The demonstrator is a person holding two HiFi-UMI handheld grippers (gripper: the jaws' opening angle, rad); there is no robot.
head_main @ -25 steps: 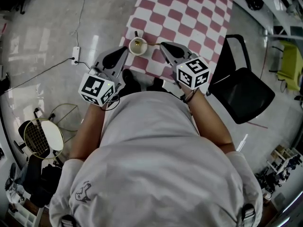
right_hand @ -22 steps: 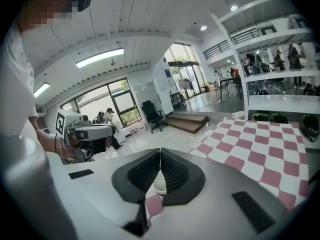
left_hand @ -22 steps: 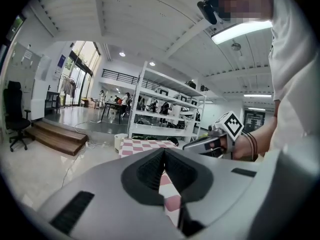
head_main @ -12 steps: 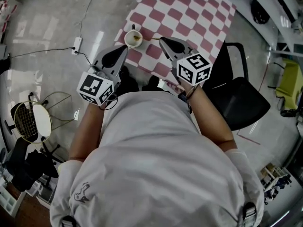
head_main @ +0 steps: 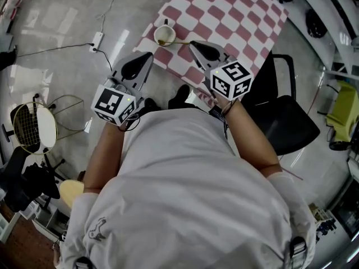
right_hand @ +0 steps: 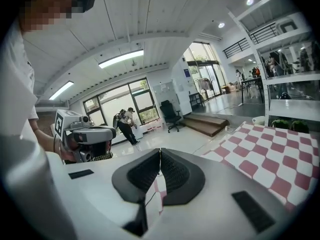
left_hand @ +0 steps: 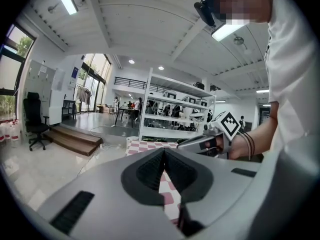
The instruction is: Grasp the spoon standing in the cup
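White cup (head_main: 164, 34): near the checked cloth's (head_main: 224, 15) corner, spoon (head_main: 178, 41) leaning right.
Left gripper (head_main: 147, 56), right gripper (head_main: 193, 45): both mine, closed, empty.
Tip: I'd open the right, straddle the handle squarely.

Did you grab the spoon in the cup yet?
Not yet. The spoon sits in the cup, untouched. The left hand-held gripper and right hand-held gripper are both shut and empty, short of the cup. Left to do: open one, reach, close on the spoon.
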